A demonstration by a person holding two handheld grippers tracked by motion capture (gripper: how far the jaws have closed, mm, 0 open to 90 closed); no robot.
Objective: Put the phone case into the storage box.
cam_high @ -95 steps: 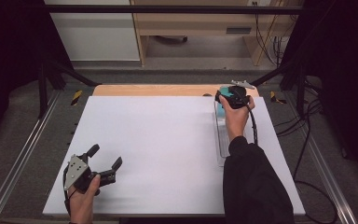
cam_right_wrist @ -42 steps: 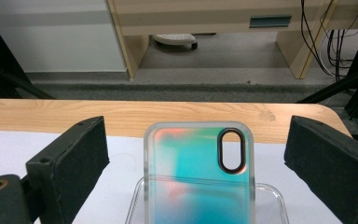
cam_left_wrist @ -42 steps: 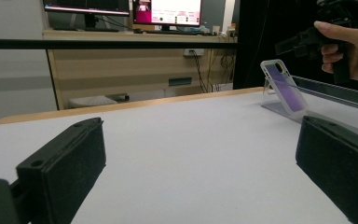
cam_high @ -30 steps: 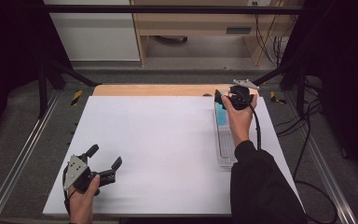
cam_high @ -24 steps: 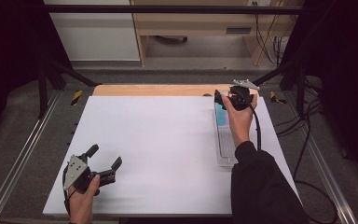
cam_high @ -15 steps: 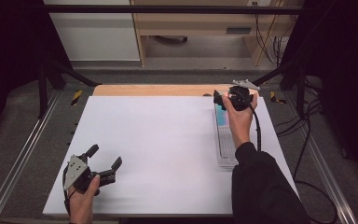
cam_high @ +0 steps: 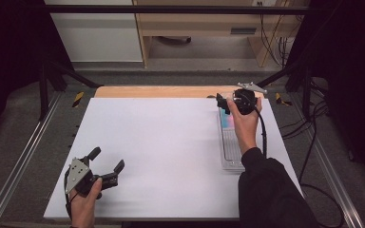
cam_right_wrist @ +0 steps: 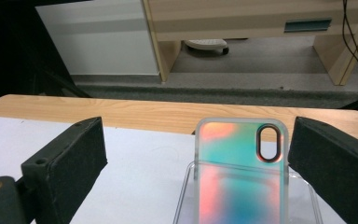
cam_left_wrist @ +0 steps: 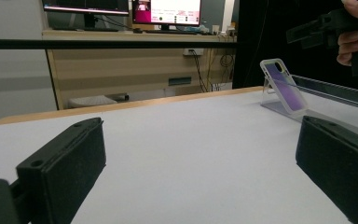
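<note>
An iridescent phone case (cam_right_wrist: 240, 172) with a clear rim leans tilted at the far end of a long clear tray (cam_high: 230, 154) on the right of the white table. My right gripper (cam_high: 225, 103) hovers over that end. In the right gripper view the right gripper (cam_right_wrist: 198, 128) has its jaws wide apart; they have just been opening, and the case stands between them, closer to the right jaw and untouched. My left gripper (cam_high: 108, 159) rests open near the table's front left corner, nothing between its jaws. In the left gripper view the phone case (cam_left_wrist: 284, 88) shows far off.
The white table top (cam_high: 161, 142) ends in a wooden strip (cam_high: 161, 91) at the far side. Metal rails (cam_high: 24, 156) run along both sides, with cables on the floor at the right. A desk and monitors (cam_left_wrist: 165, 9) stand beyond the table.
The right gripper has drifted slightly toward the far right end of the tray. The left gripper has stayed put.
</note>
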